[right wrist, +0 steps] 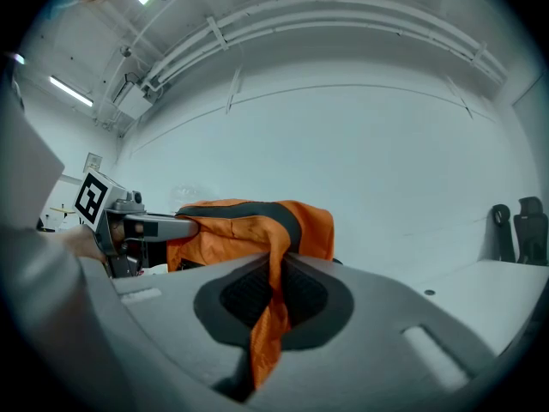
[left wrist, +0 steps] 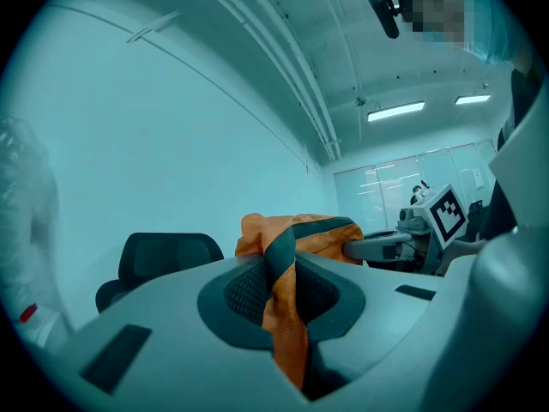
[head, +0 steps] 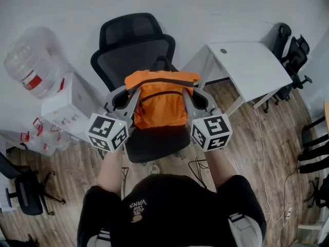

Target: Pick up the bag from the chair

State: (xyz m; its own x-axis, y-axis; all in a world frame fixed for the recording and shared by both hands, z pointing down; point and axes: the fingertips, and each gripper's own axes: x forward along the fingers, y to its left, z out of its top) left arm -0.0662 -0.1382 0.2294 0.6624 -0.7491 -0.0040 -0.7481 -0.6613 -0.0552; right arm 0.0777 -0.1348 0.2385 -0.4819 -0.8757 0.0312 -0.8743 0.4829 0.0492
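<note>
An orange bag (head: 161,101) with dark trim hangs in the air above the seat of a black office chair (head: 138,53). My left gripper (head: 134,92) is shut on the bag's upper left corner, and orange fabric (left wrist: 287,316) with a dark strap runs between its jaws. My right gripper (head: 186,92) is shut on the upper right corner, with a fold of the bag (right wrist: 273,316) pinched between its jaws. The bag (right wrist: 249,230) stretches between the two grippers, and the other gripper shows beyond it in each gripper view.
A white desk (head: 252,68) stands to the right of the chair. A water bottle (head: 33,60) and a white box (head: 69,104) stand at the left. More black chairs (head: 293,55) are at the far right. Cables (head: 198,164) lie on the wooden floor.
</note>
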